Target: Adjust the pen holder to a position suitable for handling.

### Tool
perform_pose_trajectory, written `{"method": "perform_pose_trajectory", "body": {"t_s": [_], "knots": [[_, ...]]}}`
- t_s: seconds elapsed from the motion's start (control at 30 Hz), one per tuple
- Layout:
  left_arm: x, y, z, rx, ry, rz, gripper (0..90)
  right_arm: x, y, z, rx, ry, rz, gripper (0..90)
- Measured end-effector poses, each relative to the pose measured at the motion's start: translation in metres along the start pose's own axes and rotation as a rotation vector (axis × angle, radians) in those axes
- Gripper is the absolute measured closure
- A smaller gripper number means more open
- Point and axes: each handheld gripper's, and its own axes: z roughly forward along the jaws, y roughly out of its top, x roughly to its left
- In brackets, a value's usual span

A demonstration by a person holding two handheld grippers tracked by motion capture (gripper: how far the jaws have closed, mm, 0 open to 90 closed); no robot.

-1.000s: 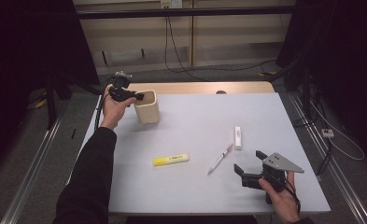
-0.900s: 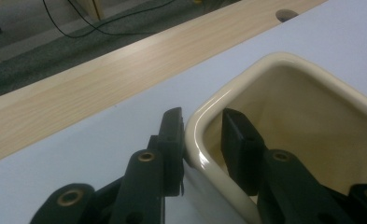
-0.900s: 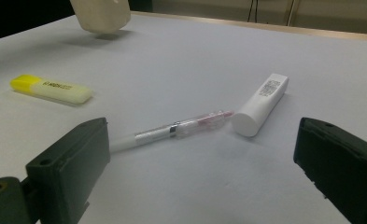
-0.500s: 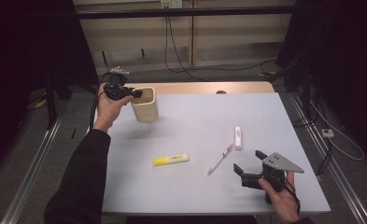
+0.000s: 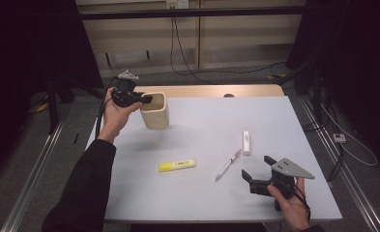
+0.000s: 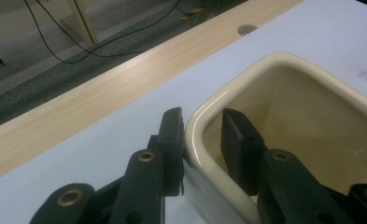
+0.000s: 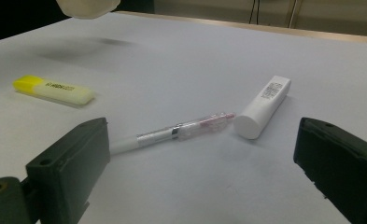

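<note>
we see the left gripper [image 5: 144, 99] raised at the far left of the pale grey table [image 5: 202, 125], the forearm stretched forward and the hand cupped under it; its jaws straddle the near wall of the glossy cream rounded-square cup [image 5: 154, 111], one outside touching the rim, one inside, narrowed on it; the cup looks lifted, its shadow apart beneath it; the right gripper [image 5: 257, 175] rests low at the near right edge, jaws spread wide and empty, facing the clear pink-tipped pen [image 7: 172, 132], the white cylindrical tube [image 7: 264, 105] and the yellow highlighter [image 7: 52, 90].
</note>
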Motion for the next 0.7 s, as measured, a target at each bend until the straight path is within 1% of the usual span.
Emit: {"method": "perform_pose_trajectory", "body": {"t_s": [0.1,0.13,0.23,0.33,0.37,0.47,0.5,0.53,0.6,0.67,0.7], "knots": [[-0.006,0.002,-0.001,0.008,-0.015,0.022,70.2,0.000,0.000,0.000,0.000,-0.001,0.001,3.5],[-0.008,0.003,-0.001,0.010,-0.015,0.026,70.2,0.000,0.000,0.000,0.000,-0.001,0.001,3.5],[-0.014,0.005,0.001,0.005,-0.030,0.038,70.2,0.000,0.000,0.000,0.000,0.000,-0.002,3.5],[-0.020,0.006,0.005,0.006,-0.054,0.035,70.2,0.000,0.000,0.000,0.000,0.000,0.000,3.5],[-0.022,0.007,0.006,0.011,-0.046,0.040,70.2,0.000,0.000,0.000,0.000,0.000,-0.001,3.5],[-0.029,0.008,0.012,0.018,-0.045,0.050,70.2,0.000,0.000,0.000,-0.001,0.001,-0.002,3.6],[-0.030,0.008,0.013,0.018,-0.055,0.047,70.2,0.000,0.000,0.000,-0.002,0.000,-0.001,3.5],[-0.031,0.007,0.016,0.006,-0.049,0.040,70.2,0.000,0.000,0.000,-0.002,0.001,-0.002,3.5],[-0.033,0.007,0.019,0.011,-0.054,0.031,70.2,0.000,0.000,0.000,-0.003,0.001,-0.003,3.5],[-0.039,0.008,0.023,0.008,-0.052,0.035,70.2,0.000,0.000,0.000,-0.002,0.003,-0.004,3.5],[-0.042,0.008,0.025,0.015,-0.056,0.043,70.2,0.000,0.000,0.000,-0.002,0.002,-0.004,3.5]]}}
